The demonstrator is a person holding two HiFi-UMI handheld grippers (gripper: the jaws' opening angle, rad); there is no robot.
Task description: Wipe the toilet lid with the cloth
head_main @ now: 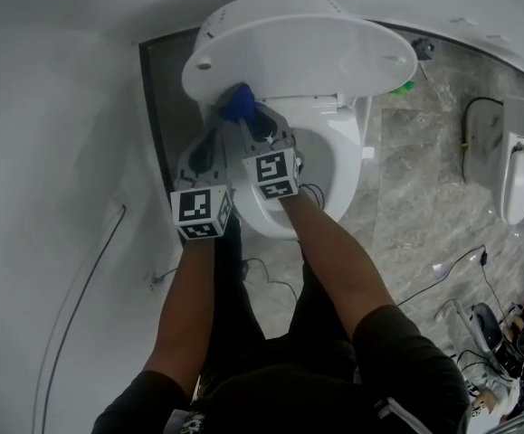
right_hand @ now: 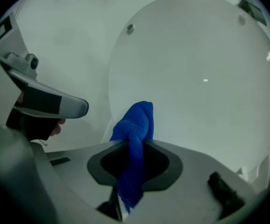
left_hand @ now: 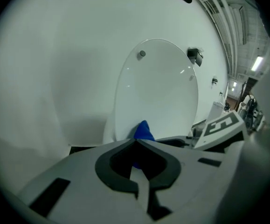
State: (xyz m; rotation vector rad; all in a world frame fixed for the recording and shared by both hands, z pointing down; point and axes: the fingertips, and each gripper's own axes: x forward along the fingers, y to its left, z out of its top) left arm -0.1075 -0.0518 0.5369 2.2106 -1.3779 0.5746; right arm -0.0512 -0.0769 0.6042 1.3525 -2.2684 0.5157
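Cloth (right_hand: 135, 120) clamped in right gripper (right_hand: 131, 143), bunched end pointed at raised toilet lid (right_hand: 204, 78) straight ahead, low near its left edge. Left gripper (left_hand: 137, 143) closed, empty, held alongside.

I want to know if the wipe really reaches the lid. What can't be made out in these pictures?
- Whether the cloth touches the lid: right gripper view, the bunched cloth itself covers the spot.
- The bowl, left side: head view, behind the left tool and right tool.
- The floor clutter at lower right: head view, too small, cut off by the edge.
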